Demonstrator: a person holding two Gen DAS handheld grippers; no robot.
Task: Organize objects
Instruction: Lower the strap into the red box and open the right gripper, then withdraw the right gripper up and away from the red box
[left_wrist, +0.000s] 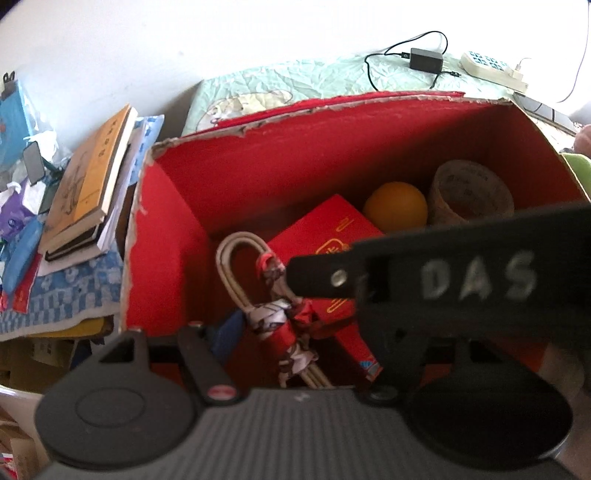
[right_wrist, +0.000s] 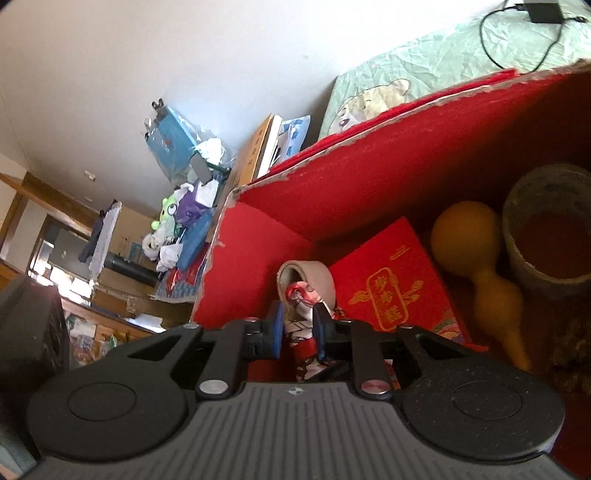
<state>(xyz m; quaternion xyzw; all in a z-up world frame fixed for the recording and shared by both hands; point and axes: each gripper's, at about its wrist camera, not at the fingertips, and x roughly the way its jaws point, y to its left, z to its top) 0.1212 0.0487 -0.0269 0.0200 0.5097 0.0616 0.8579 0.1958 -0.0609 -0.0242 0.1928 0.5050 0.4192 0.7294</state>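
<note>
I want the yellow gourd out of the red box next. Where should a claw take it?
At the narrow waist of the yellow gourd, probably from above: it lies hemmed between the small red box and the cup, so only its top is free; the round bulb may slip.

Daylight, bright and uneven. In the left wrist view the white wall (left_wrist: 258, 37) at the far side blows out to near-pure white, strongest at the far right, and washes the pale green bedspread (left_wrist: 295, 81). The inside of the red box (left_wrist: 258, 173) is well lit on its far wall; its floor falls into shadow under the tools. Close black gripper parts are out of focus, and the raised letters on one look smeared.

In the right wrist view the box's right side goes dim and brownish, muddying the cup (right_wrist: 546, 229) and yellow gourd (right_wrist: 476, 258). A doorway (right_wrist: 55, 258) far left glares. Fisheye bending curves straight edges; corners vignette dark.
</note>
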